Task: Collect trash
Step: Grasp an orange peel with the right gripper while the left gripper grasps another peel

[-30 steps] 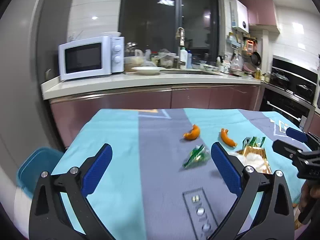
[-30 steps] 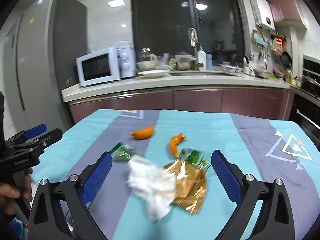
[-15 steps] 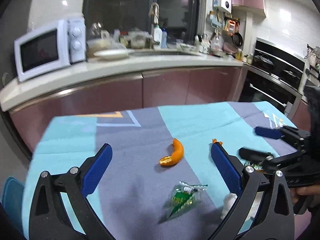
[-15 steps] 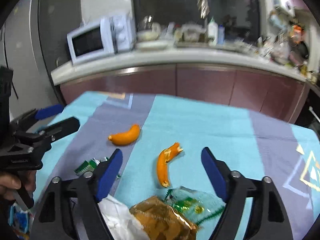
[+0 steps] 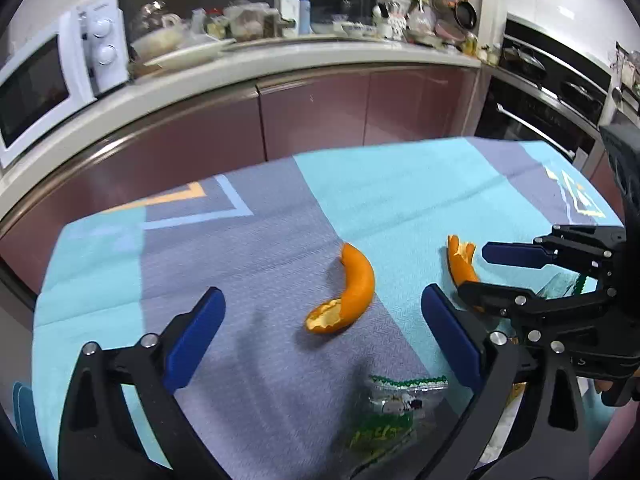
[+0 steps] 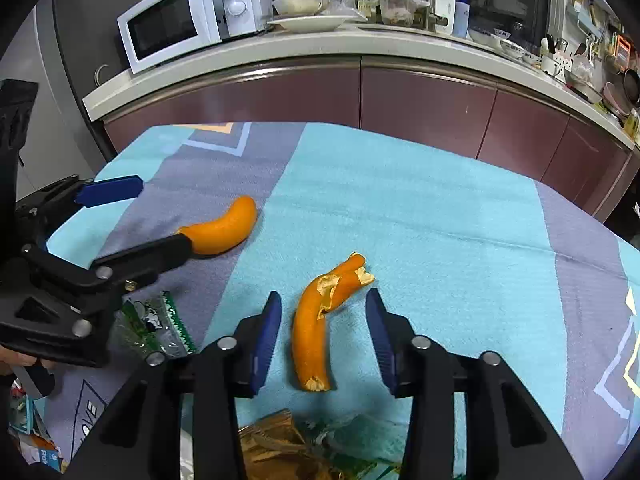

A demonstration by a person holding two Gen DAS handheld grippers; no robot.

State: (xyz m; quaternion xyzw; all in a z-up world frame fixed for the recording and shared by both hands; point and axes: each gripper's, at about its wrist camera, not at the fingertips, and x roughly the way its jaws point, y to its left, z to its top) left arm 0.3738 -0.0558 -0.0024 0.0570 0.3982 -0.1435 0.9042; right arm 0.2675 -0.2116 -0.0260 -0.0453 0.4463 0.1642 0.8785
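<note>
Both claws wide: right claw (image 6: 322, 334) straddles torn peel (image 6: 320, 316), left claw (image 5: 320, 332) nr curved peel (image 5: 346, 296).

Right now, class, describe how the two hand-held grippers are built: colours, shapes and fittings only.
Both the left gripper and right gripper are matte black angular frames with silver round bolt heads. Each finger carries a flat blue pad. No cables or markings show clearly.

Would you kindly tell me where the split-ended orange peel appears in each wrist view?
Left wrist view: the split-ended orange peel lies right of centre, partly behind the right tongs.
Right wrist view: it lies low at centre, between the open blue pads.
Shared landmark: the microwave on the counter.
</note>
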